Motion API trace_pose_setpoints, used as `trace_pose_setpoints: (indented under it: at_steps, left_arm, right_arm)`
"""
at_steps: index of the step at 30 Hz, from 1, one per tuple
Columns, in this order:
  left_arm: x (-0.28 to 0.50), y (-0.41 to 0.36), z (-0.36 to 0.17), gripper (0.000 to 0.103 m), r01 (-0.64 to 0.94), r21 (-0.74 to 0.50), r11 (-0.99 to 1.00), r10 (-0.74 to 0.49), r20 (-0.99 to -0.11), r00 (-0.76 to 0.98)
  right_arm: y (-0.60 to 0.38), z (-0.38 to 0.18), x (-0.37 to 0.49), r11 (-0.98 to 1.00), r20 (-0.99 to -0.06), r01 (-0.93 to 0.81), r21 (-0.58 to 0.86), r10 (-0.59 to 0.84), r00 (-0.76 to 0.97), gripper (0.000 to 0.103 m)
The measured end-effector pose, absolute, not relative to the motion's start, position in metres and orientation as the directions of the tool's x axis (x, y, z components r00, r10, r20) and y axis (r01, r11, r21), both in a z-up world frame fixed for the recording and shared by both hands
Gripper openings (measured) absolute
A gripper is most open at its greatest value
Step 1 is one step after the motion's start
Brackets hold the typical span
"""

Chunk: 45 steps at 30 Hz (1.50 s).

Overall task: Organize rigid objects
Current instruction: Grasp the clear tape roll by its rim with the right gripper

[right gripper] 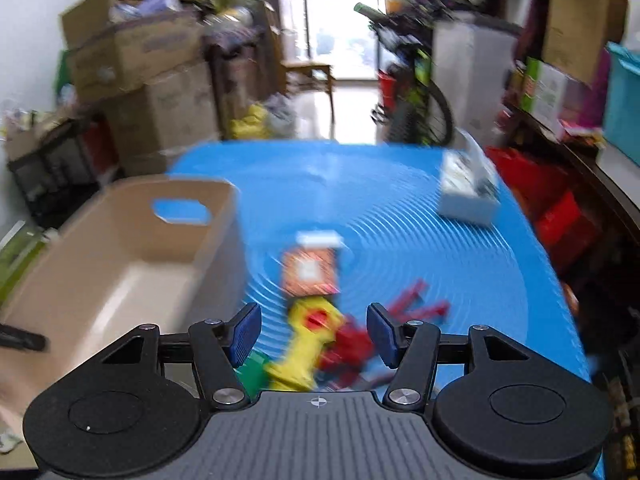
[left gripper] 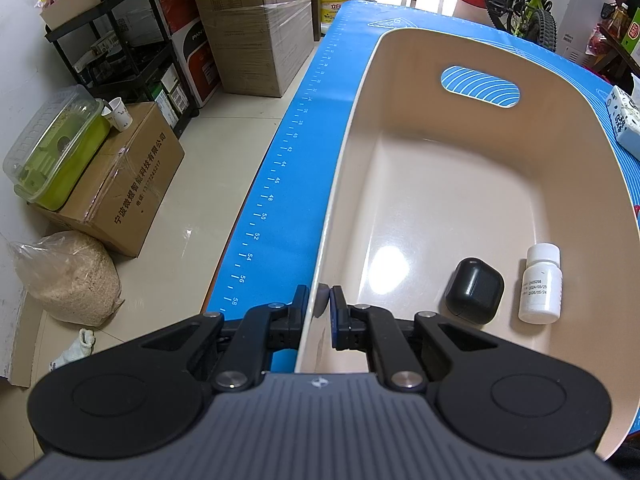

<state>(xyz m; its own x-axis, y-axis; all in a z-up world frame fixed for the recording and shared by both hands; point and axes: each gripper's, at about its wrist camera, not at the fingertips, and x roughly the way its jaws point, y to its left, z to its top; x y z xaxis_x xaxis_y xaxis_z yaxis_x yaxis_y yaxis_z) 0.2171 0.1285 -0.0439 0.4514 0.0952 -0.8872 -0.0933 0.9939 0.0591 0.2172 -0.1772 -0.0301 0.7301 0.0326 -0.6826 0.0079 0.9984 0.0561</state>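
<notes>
My left gripper is shut on the near left wall of a beige bin, one finger outside and one inside. In the bin lie a black earbud case and a white pill bottle. In the blurred right wrist view my right gripper is open and empty above the blue mat. Just under it lie a yellow toy and red plastic pieces. An orange and white box lies beyond them. The bin is at the left.
A white tissue pack sits far right on the mat; it also shows in the left wrist view. Cardboard boxes, a black rack and a bag of grain stand on the floor left of the table. A bicycle stands beyond.
</notes>
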Motion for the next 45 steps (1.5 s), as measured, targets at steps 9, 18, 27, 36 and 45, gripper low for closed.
trace_pose_setpoints:
  at_steps: [9, 18, 27, 36, 45]
  left_arm:
    - [0.217, 0.128, -0.045, 0.013, -0.094, 0.063, 0.994, 0.099, -0.887, 0.451]
    - [0.217, 0.128, -0.045, 0.013, -0.094, 0.063, 0.994, 0.099, -0.887, 0.451]
    - [0.217, 0.127, -0.045, 0.013, -0.094, 0.062, 0.994, 0.098, -0.888, 0.450]
    - [0.217, 0.127, -0.045, 0.013, -0.094, 0.063, 0.994, 0.099, -0.887, 0.450]
    - [0.217, 0.127, -0.045, 0.013, -0.093, 0.065, 0.993, 0.101, -0.888, 0.450]
  right_arm:
    - [-0.209, -0.092, 0.220, 0.994, -0.794, 0.088, 0.067, 0.000, 0.608, 0.066]
    - [-0.190, -0.114, 0.225, 0.998, -0.834, 0.037, 0.042, 0.015, 0.552, 0.046]
    - [-0.174, -0.117, 0.223, 1.000, -0.824, -0.014, 0.001, 0.009, 0.566, 0.017]
    - [-0.185, -0.094, 0.215, 0.997, -0.760, 0.083, 0.002, -0.053, 0.648, 0.017]
    - [-0.171, -0.043, 0.204, 0.997, -0.589, 0.079, 0.008, -0.059, 0.806, 0.017]
